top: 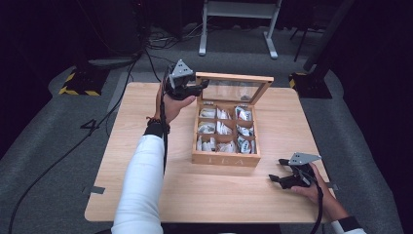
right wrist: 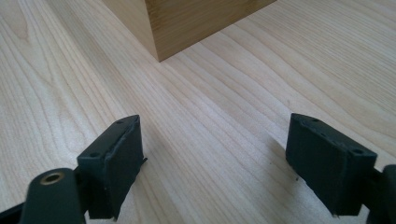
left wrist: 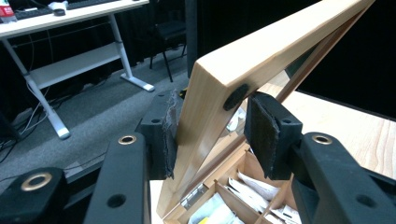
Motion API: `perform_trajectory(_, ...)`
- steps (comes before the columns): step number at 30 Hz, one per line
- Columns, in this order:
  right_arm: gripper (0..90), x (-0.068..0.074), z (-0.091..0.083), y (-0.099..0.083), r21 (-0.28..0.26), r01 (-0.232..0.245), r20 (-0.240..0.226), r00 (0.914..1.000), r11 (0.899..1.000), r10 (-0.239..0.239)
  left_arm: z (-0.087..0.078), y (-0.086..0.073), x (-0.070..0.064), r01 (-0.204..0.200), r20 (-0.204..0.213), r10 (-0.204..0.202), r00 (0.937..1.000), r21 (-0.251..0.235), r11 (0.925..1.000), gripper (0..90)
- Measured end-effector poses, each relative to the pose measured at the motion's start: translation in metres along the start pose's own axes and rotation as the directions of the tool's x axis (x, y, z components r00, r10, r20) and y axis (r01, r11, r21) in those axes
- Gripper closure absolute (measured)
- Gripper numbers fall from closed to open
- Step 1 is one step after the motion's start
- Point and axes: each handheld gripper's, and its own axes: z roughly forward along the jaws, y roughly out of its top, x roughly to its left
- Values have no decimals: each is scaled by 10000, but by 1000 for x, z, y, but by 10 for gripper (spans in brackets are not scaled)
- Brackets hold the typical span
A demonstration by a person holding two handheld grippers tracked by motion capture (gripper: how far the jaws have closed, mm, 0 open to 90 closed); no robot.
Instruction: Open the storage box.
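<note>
Box: your light wooden tea box with the glass-paned lid [top: 225,158] sits mid-table on the pale wood table [top: 146,195], base flat, "TEA" lettering on the front wall facing you.
Lid: the wood-framed lid [top: 234,78] stands raised, up at the far side of the box.
Contents: white paper sachets [top: 219,129] fill the small divided compartments, 3 rows across.
Left gripper: your black 2-jaw left gripper [left wrist: 212,128] is up at the lid's left corner; its jaws straddle the frame edge, 1 pad [left wrist: 169,135] against the wood, the other just off it by a sliver, so not pinched tight.
Right gripper: your black right gripper [right wrist: 215,163] rests low over the table near the box's front right corner, jaws wide apart, bare wood between them.
Gap: right gripper and box sit near, not touching.
</note>
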Motion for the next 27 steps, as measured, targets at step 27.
perform_trajectory(27,183,0,0,0,2,-13,21,10000,10000,13,34,11,29,584,-563,-578,9967,79,9983,556)
